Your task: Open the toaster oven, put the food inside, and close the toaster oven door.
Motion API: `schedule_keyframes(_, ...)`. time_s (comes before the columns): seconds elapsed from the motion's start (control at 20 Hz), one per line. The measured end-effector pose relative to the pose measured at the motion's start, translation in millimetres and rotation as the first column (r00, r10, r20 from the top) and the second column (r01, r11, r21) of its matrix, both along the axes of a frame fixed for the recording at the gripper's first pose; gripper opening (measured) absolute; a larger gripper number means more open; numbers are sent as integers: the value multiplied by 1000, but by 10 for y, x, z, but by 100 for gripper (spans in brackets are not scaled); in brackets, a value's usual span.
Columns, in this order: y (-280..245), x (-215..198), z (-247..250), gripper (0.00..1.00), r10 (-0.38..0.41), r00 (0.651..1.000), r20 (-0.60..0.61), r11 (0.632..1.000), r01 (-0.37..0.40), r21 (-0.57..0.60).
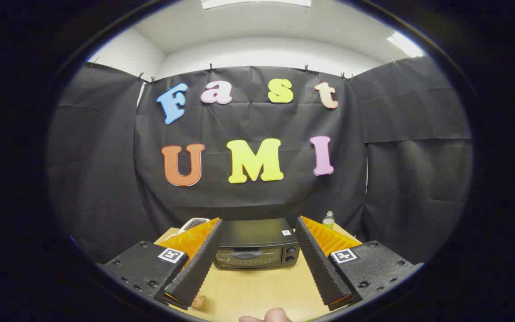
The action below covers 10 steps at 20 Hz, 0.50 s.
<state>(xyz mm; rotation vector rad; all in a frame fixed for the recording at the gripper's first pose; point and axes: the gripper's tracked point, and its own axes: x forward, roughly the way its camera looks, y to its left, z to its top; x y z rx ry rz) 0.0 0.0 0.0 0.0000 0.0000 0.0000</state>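
Observation:
A black toaster oven (256, 246) sits on the wooden table (262, 288), straight ahead of my fingers, its door closed and two knobs (290, 254) on its right side. My gripper (257, 228) is open wide and holds nothing. Its two ridged black fingers (201, 264) frame the oven from either side and stand well short of it. A small pale brownish thing (198, 302) lies on the table by the base of the left finger; it is mostly hidden and I cannot tell what it is.
A white object (192, 222) lies at the table's back left, partly behind the left finger. A small clear bottle (328, 219) stands at the back right. A person's fingertip (271, 315) pokes in at the near table edge. Black cloth walls close in the table.

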Motion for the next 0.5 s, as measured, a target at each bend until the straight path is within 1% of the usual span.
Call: schedule_keyframes(0.5,-42,39,-38,100,-7,1000,-14,1000,7,8)
